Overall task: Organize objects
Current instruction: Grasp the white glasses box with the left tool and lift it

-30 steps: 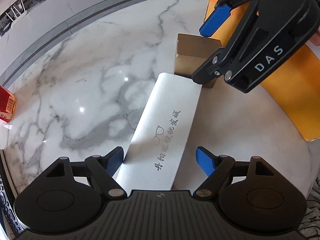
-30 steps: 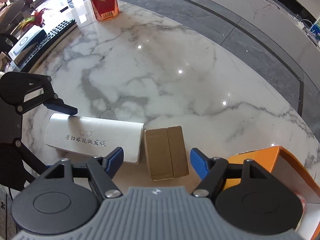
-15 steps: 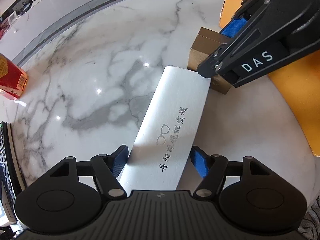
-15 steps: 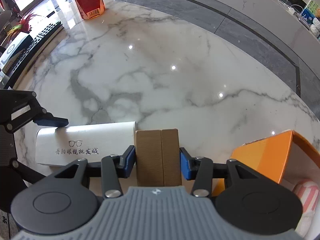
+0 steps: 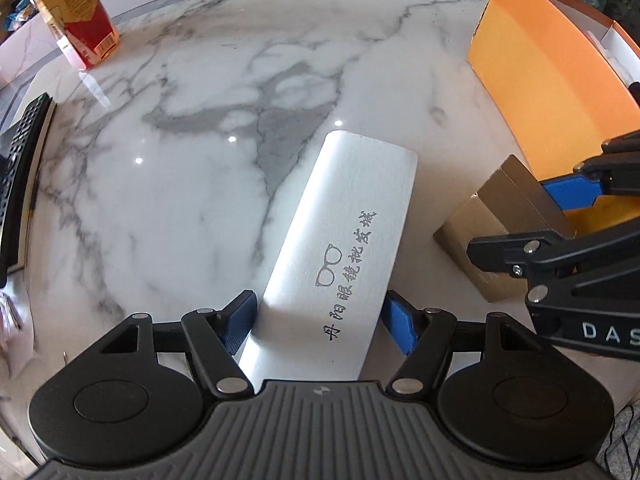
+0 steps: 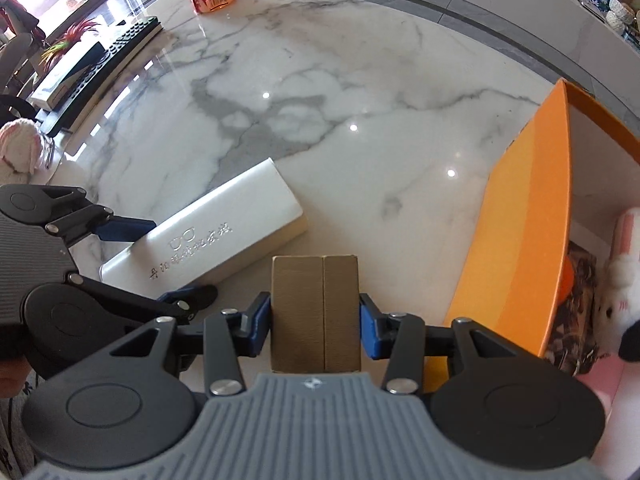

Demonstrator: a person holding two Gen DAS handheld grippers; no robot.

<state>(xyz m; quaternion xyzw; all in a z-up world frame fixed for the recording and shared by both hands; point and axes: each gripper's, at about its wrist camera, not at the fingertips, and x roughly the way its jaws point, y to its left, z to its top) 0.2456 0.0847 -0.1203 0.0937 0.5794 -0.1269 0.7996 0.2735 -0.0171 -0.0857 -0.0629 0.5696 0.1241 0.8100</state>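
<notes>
Two grips noted. Left tool (image 5: 318, 320) clamped across near end of white glasses case (image 5: 340, 248), far end resting on tabletop (image 5: 200, 200). Right tool (image 6: 316, 322) clamped on sides of brown carton (image 6: 316, 312), apparently lifted clear. Orange box (image 6: 520, 248) open just right of right tool, toys already inside; likely destination, hence both items held by narrow sides for lowering in.

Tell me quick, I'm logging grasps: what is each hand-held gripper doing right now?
Left hand-held gripper: closed on the long white glasses case.
Right hand-held gripper: closed on the small brown cardboard box.
</notes>
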